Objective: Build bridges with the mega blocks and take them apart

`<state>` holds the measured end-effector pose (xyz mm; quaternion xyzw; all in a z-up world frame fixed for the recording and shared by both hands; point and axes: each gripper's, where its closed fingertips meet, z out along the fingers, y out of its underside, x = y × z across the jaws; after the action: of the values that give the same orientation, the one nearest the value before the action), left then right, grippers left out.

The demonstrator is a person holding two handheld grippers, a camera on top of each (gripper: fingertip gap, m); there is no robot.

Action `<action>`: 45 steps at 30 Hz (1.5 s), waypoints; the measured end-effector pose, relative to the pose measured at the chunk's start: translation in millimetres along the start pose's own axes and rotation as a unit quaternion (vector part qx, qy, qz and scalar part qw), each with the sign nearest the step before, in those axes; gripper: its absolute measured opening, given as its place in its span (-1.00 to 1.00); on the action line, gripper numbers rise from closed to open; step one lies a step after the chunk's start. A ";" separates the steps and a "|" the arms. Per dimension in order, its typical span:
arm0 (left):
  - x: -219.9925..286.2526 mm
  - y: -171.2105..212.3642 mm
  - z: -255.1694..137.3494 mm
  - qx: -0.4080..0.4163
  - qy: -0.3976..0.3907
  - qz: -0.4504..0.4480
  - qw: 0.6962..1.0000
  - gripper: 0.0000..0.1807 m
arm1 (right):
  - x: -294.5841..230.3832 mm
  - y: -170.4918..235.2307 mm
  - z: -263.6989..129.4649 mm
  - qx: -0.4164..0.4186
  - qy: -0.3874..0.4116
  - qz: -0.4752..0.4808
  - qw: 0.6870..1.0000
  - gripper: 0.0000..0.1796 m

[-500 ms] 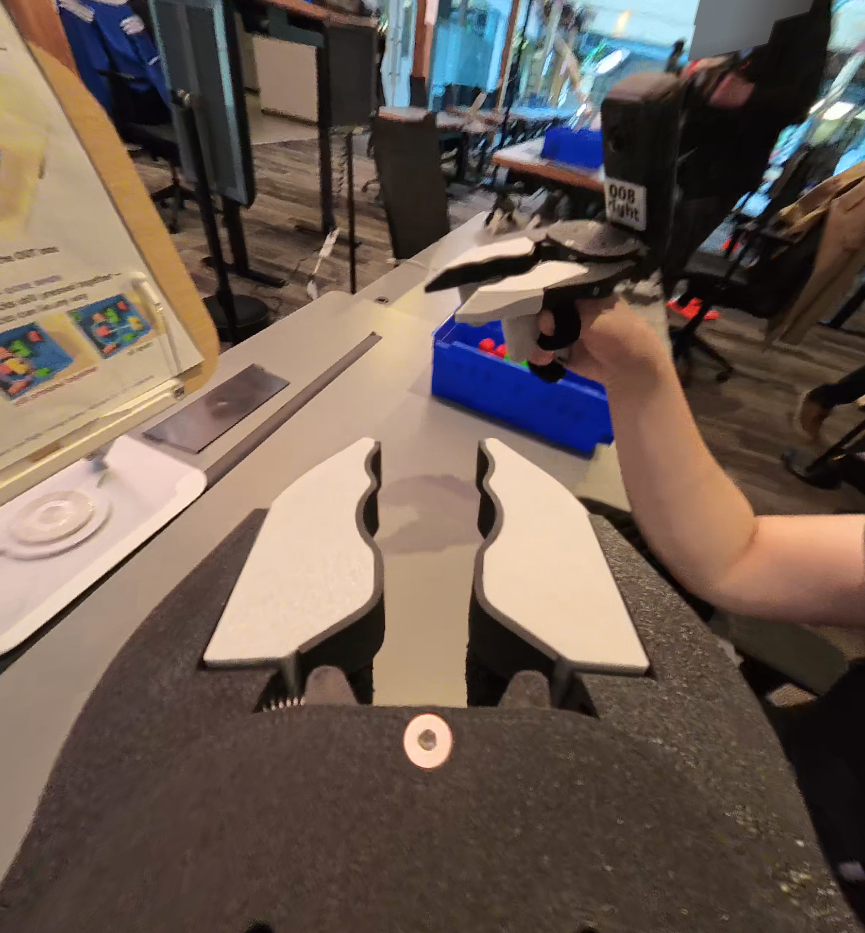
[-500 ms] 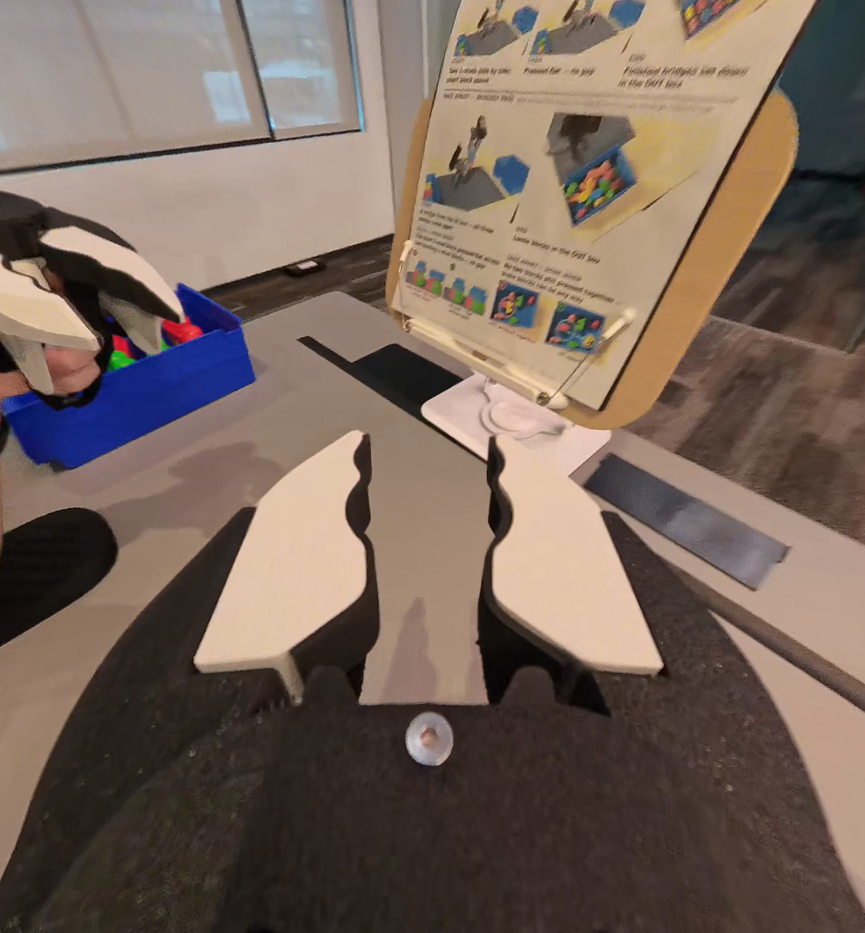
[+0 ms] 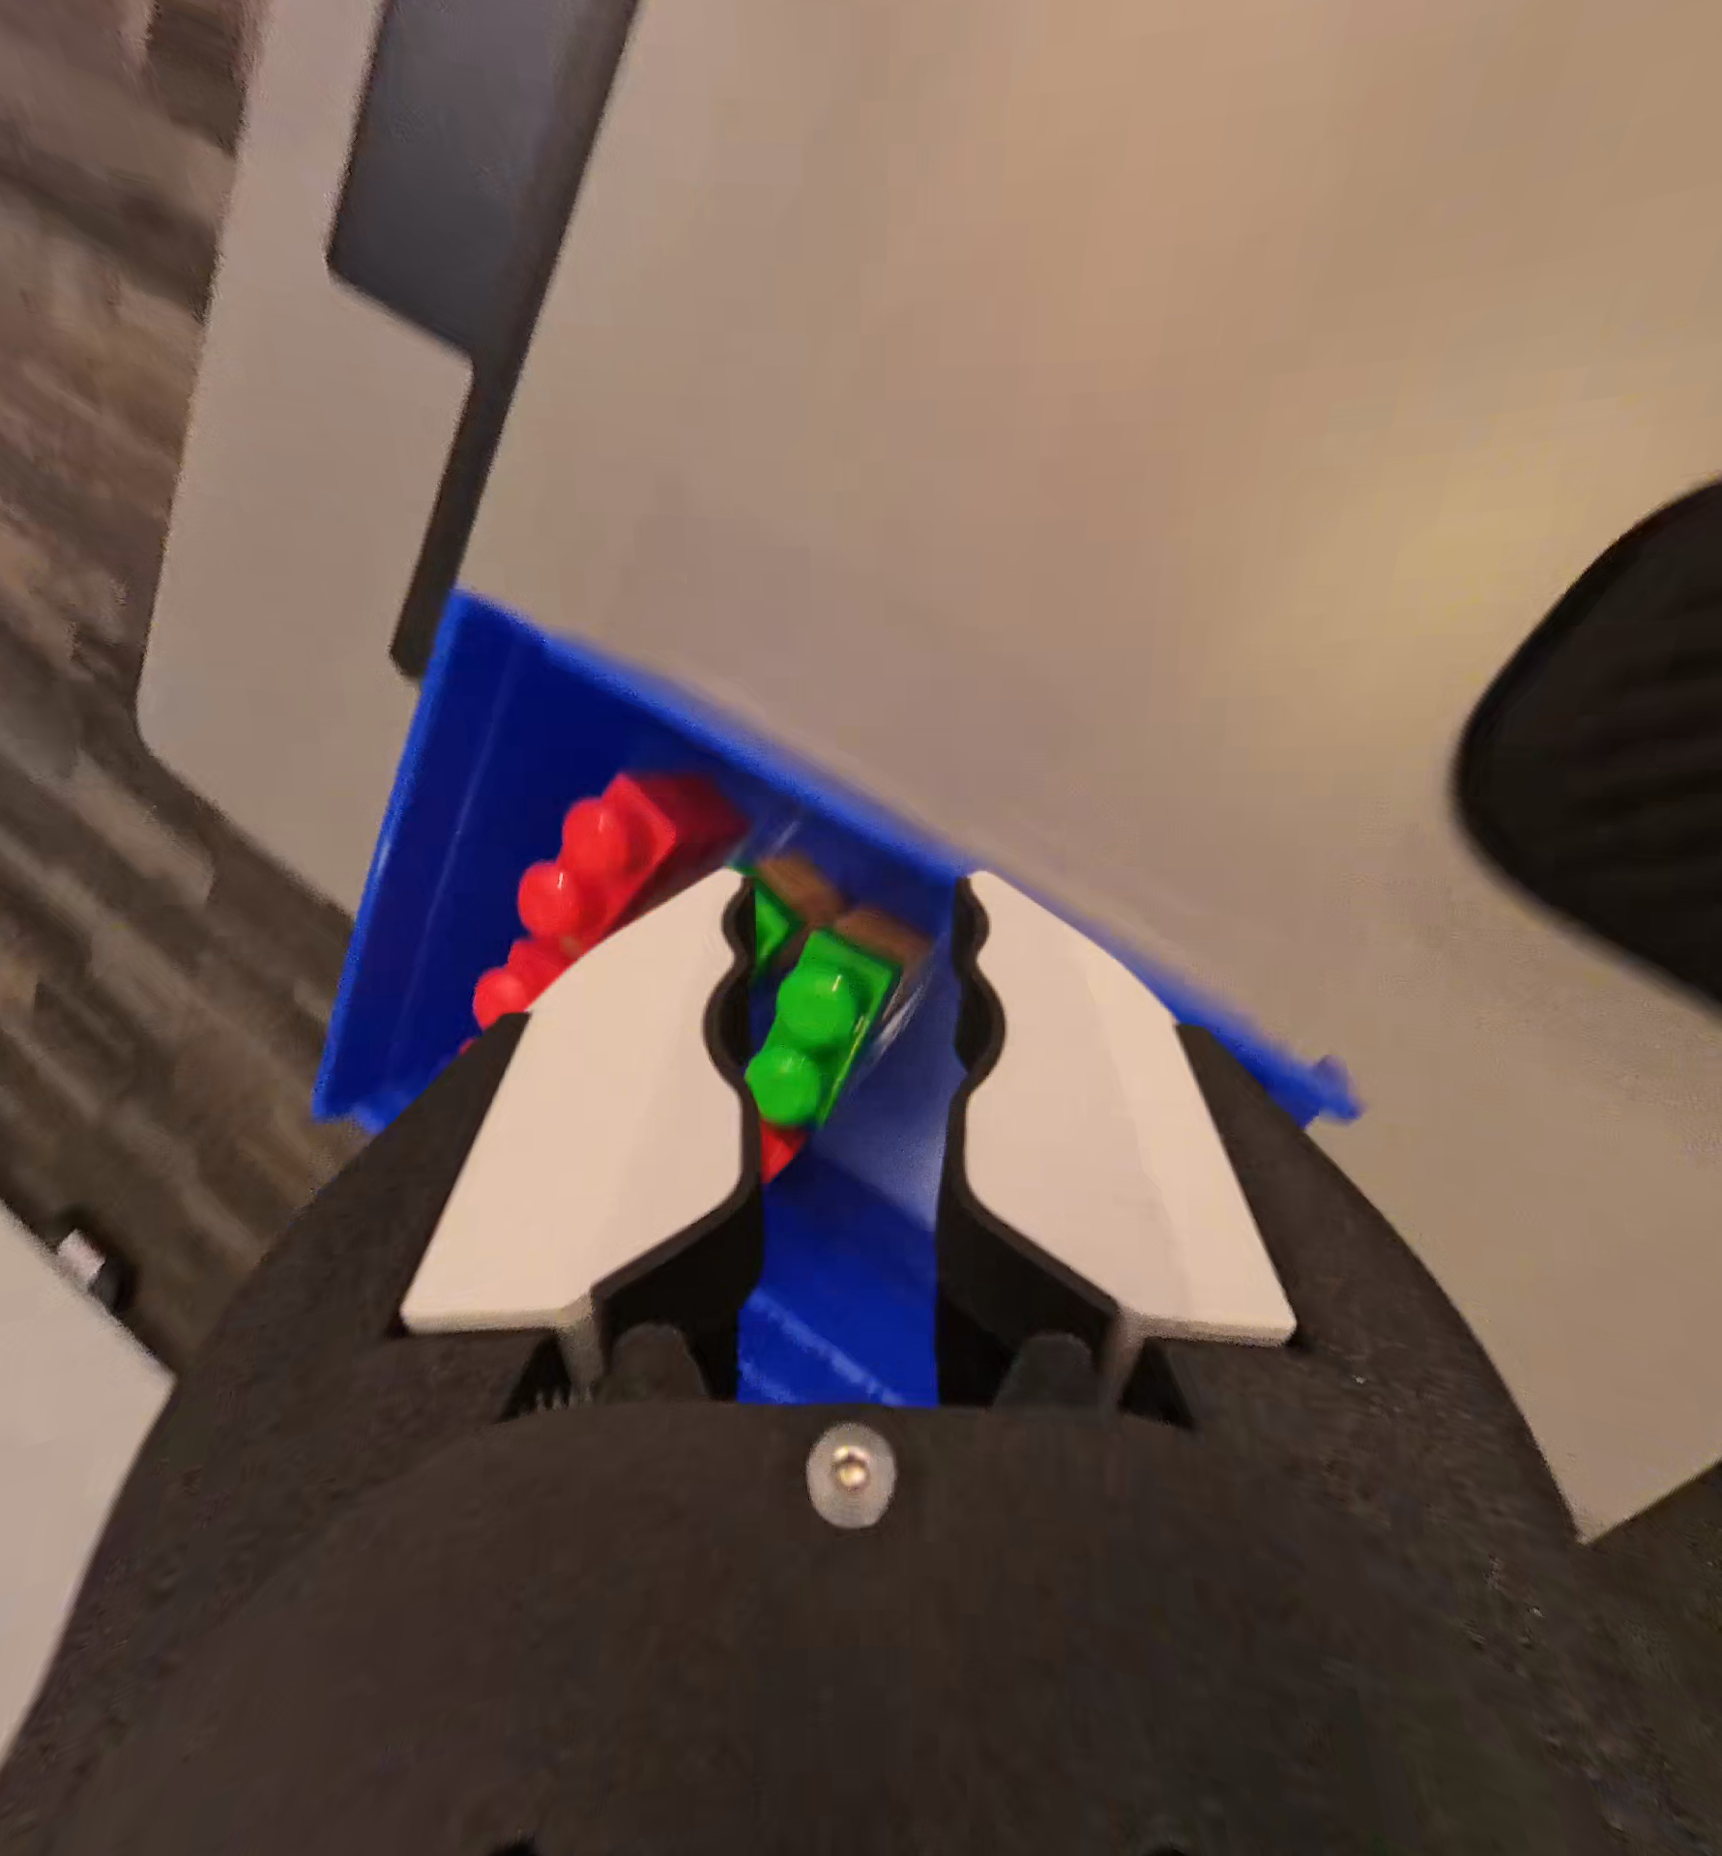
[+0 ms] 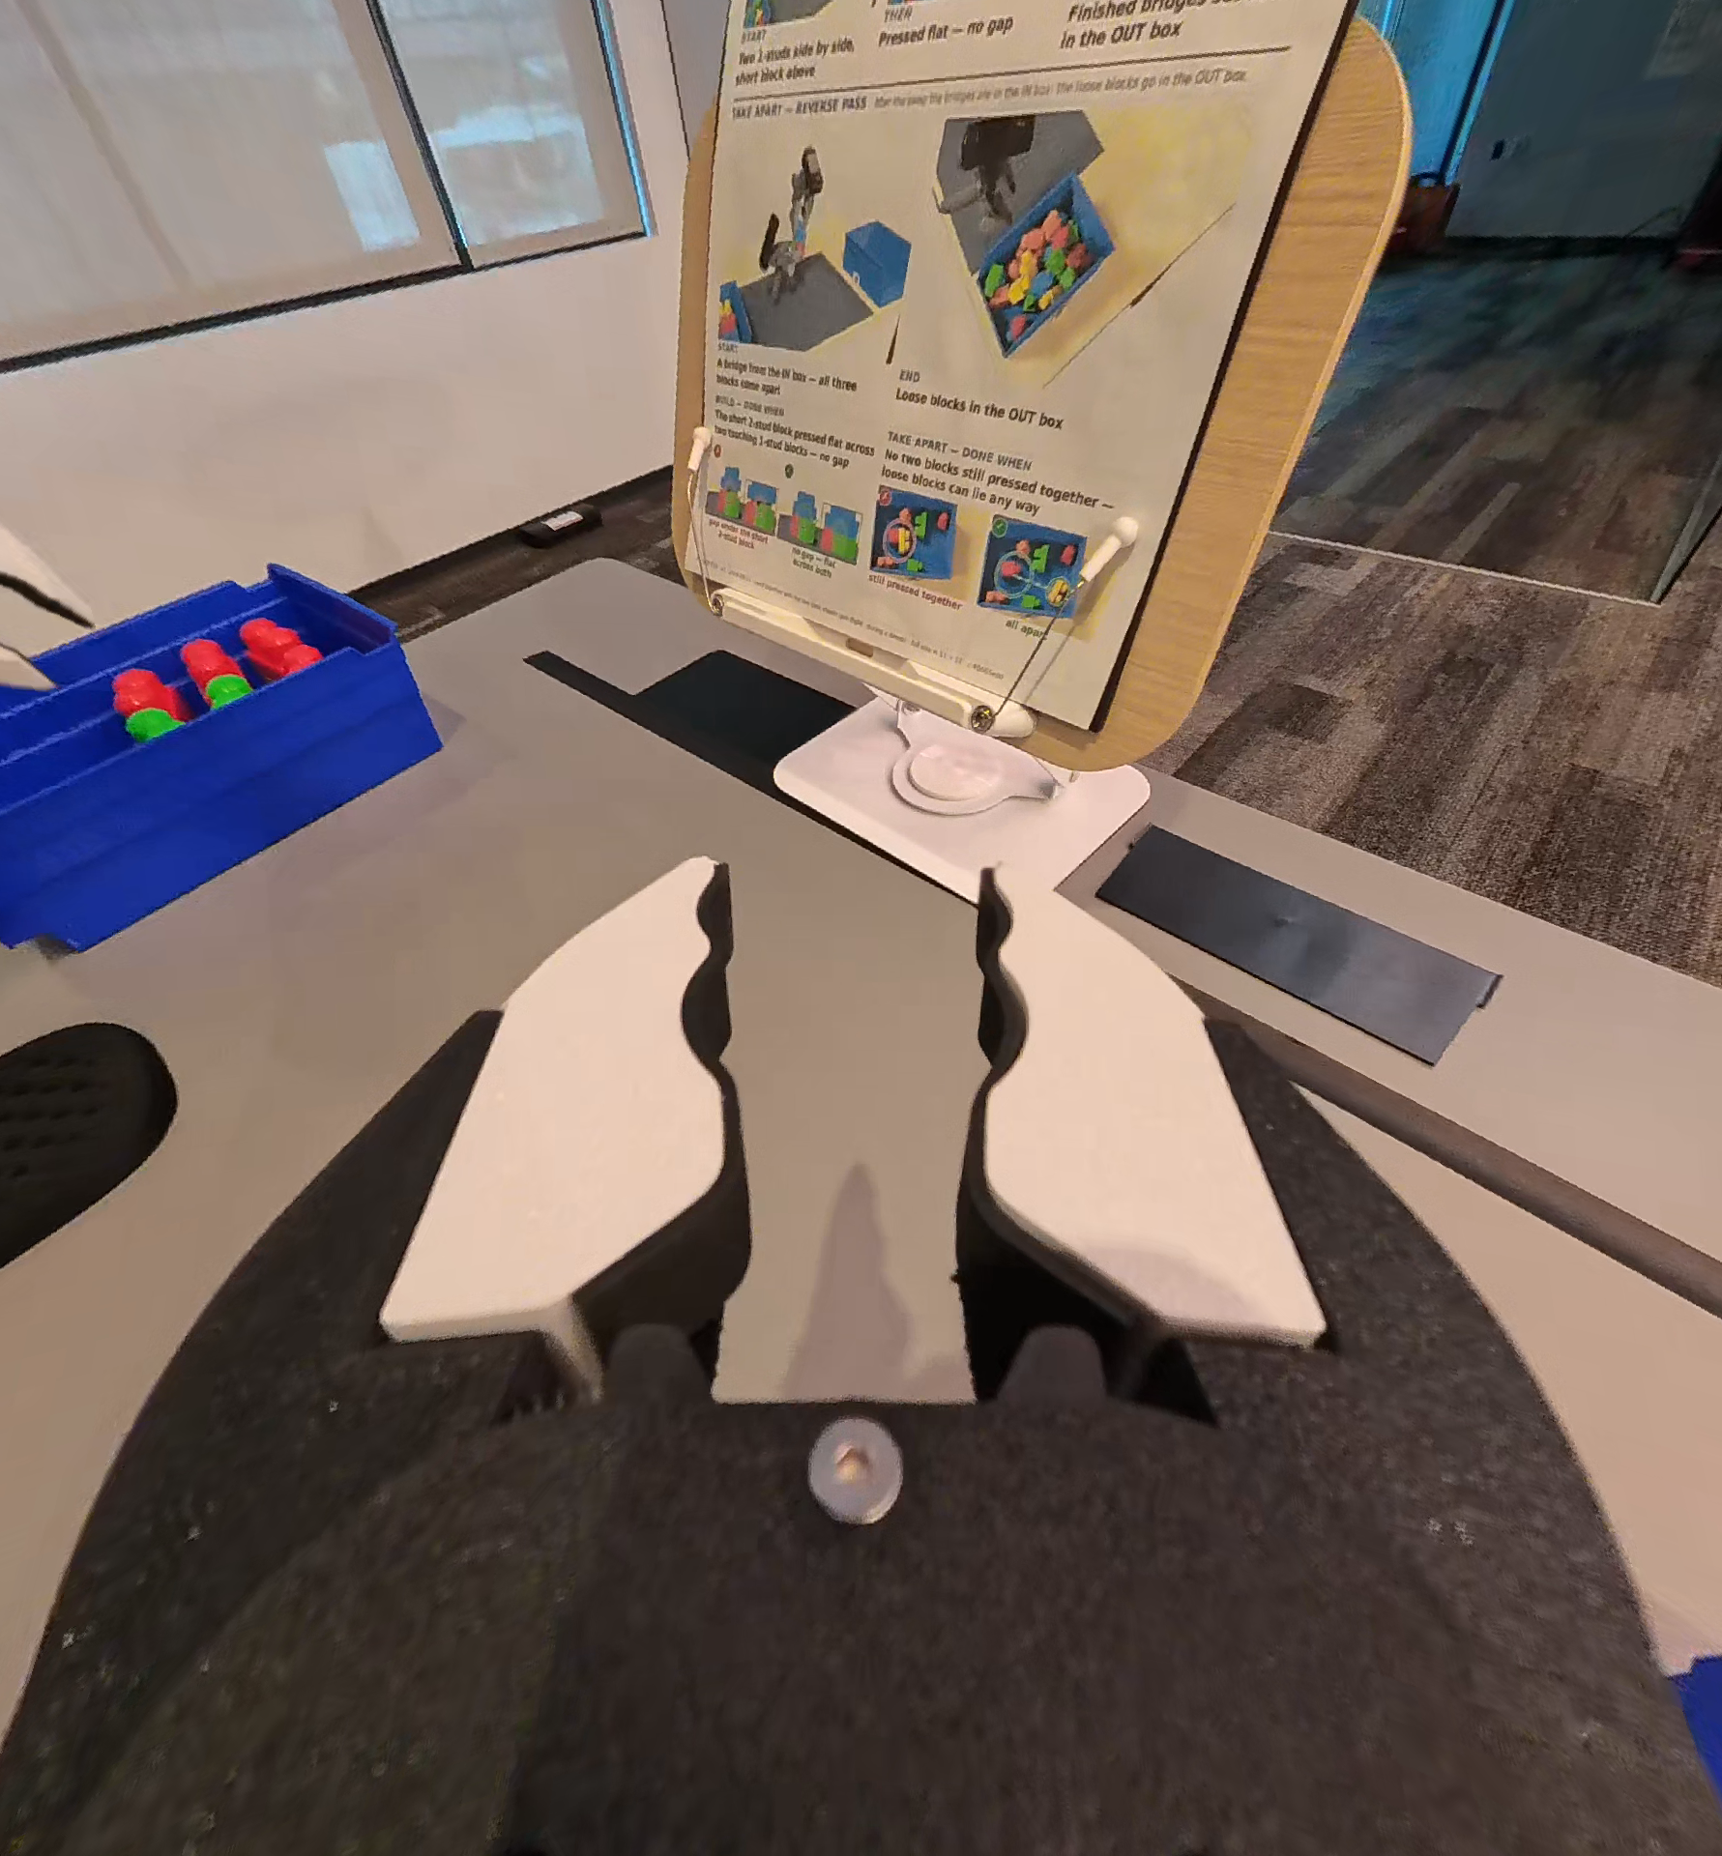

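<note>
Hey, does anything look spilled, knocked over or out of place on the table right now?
Nothing stands out. The red and green blocks sit in a row inside the blue bin, none lying loose on the table.

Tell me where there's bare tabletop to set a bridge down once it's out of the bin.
The grey table is bare between the blue bin, the white stand base and the open right gripper. The bin itself is crowded with red and green blocks.
</note>
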<state>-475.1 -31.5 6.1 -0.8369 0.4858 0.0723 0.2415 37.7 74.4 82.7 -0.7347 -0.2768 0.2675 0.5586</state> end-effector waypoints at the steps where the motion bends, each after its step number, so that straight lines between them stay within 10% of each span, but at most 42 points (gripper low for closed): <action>1: -3.8 17.2 5.9 -0.024 -0.007 0.009 1.000 -0.58 | 0.3 0.0 -1.0 0.000 0.000 0.000 1.000 -0.49; 28: -14.7 106.9 80.4 -0.111 0.002 -0.068 0.991 -0.56 | 1.0 22.3 11.1 -0.061 0.007 -0.014 0.998 -0.46; 35: -53.2 -6.5 -49.2 0.205 -0.064 -0.199 0.956 -0.57 | -26.4 -8.0 9.2 0.007 -0.041 -0.013 0.999 -0.51; 45: 103.1 -273.3 -104.7 0.487 0.233 -0.149 0.829 -0.57 | -192.2 -67.6 -6.5 0.159 -0.312 -0.079 0.933 -0.23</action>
<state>-201.9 -49.0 152.1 -0.6651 0.3695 -0.4072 0.5053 -100.3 -50.5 165.8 -0.4917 -0.4478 0.4788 0.5731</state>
